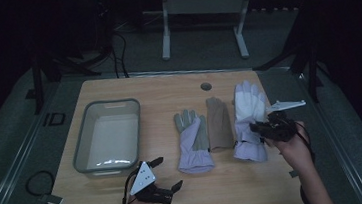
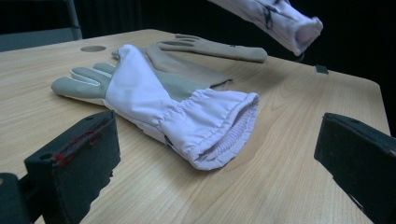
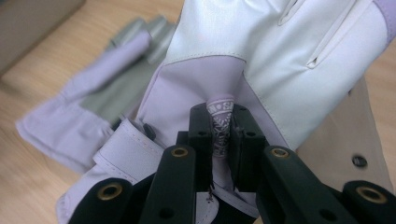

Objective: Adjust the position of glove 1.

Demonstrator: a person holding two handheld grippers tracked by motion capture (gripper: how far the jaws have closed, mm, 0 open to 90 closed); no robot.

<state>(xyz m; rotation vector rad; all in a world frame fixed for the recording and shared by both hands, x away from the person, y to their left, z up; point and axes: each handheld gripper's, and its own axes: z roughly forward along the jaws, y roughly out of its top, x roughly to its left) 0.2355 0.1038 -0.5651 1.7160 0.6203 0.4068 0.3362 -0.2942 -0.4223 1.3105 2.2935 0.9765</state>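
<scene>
One white glove (image 3: 261,60) hangs pinched at its cuff between the clenched right tool (image 3: 223,135); left tool (image 1: 163,174) gapes empty.

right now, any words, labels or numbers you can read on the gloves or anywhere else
Printed tag of the white glove, pinched in the right tongs: a curved line of letters, perhaps "S..", too small and creased to read.
Lavender-cuffed glove, tan glove, grey bin, table: no text to be seen.
</scene>
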